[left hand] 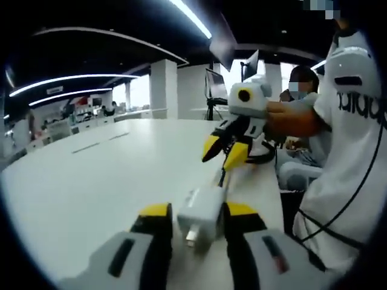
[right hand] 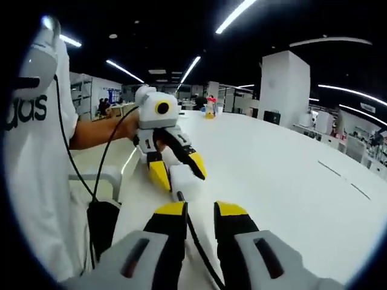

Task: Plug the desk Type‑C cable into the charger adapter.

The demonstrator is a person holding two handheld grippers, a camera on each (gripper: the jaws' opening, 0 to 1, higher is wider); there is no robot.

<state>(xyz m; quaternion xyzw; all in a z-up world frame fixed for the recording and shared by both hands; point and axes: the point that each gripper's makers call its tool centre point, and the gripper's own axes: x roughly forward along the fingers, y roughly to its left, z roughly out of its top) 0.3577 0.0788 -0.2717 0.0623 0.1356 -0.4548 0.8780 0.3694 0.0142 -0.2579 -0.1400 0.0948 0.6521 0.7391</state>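
- Yellow-tipped fingers of the left gripper clamp the white charger, prongs toward the camera.
- The right gripper pinches the black cable, which runs to the charger.
- Both hover over the white bench.
- A person's white shirt stands beside.

Glossy white plastic charger adapter
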